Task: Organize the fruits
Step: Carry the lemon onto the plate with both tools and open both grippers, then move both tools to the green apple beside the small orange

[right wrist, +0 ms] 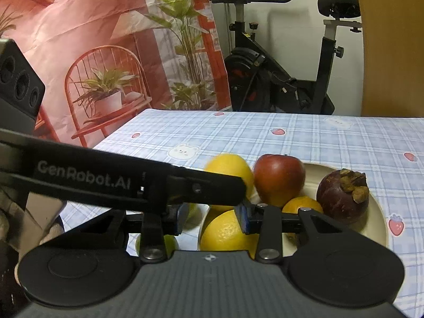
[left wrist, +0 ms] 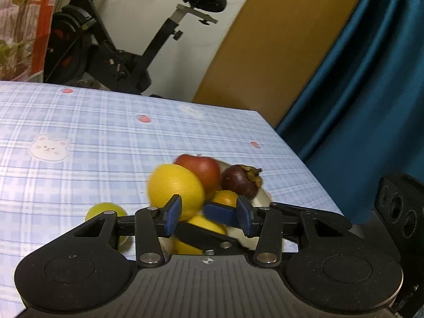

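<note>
The right gripper (right wrist: 212, 220) is clenched over the cream bowl (right wrist: 377, 212). The left gripper (left wrist: 208, 216) has its jaws apart, any grip unclear. A lemon (left wrist: 175, 185) sits at the bowl's left edge, against the apple (left wrist: 201, 168).

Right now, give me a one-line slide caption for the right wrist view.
Cream plate holding lemons, a red apple, an orange and a mangosteen on a blue checked tablecloth.
</note>
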Demonstrator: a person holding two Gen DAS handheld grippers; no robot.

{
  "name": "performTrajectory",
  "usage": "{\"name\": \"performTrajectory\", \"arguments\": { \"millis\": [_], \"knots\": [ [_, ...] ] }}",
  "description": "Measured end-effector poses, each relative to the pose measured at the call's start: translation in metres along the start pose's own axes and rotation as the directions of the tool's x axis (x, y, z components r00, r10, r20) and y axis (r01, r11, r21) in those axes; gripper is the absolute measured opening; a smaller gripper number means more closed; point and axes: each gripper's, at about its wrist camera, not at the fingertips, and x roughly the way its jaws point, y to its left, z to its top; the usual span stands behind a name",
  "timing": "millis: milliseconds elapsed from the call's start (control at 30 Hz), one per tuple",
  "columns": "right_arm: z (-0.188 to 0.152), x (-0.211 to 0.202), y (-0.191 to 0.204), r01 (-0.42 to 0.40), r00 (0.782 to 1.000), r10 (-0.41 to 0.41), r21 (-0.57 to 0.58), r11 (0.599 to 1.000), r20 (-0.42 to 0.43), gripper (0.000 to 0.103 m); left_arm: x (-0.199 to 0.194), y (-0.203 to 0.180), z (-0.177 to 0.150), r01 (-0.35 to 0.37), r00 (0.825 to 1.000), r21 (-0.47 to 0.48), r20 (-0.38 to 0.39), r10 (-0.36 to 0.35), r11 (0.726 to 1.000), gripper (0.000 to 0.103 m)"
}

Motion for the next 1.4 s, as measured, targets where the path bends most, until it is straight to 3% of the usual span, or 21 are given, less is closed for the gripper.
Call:
{"name": "performTrajectory", "arguments": {
  "millis": [367,600,833,1400],
  "knots": [
    [0.000,-0.004,-0.008,0.017,1.000,-0.017,0.032,0.999,-0.002,0.040,-0.025,0.040,0.014,-0.063,0.994,-0.110,0.084,0.072,0.992,0.047],
    [0.002,-0.011,-0.009,0.028,0.999,-0.029,0.039,0.999,0.017,0.040,-0.046,0.053,0.018,-0.136,0.983,-0.097,0.111,0.147,0.986,0.047],
    [0.005,-0.013,-0.003,0.010,1.000,-0.011,0.023,1.000,0.022,0.040,-0.058,0.056,0.018,-0.200,0.975,-0.058,0.087,0.204,0.978,0.048],
    [-0.012,-0.009,0.024,-0.082,0.996,0.081,-0.022,0.996,-0.033,0.040,-0.076,0.045,-0.020,-0.195,0.981,0.024,0.007,0.195,0.980,0.049]
  ]
}}
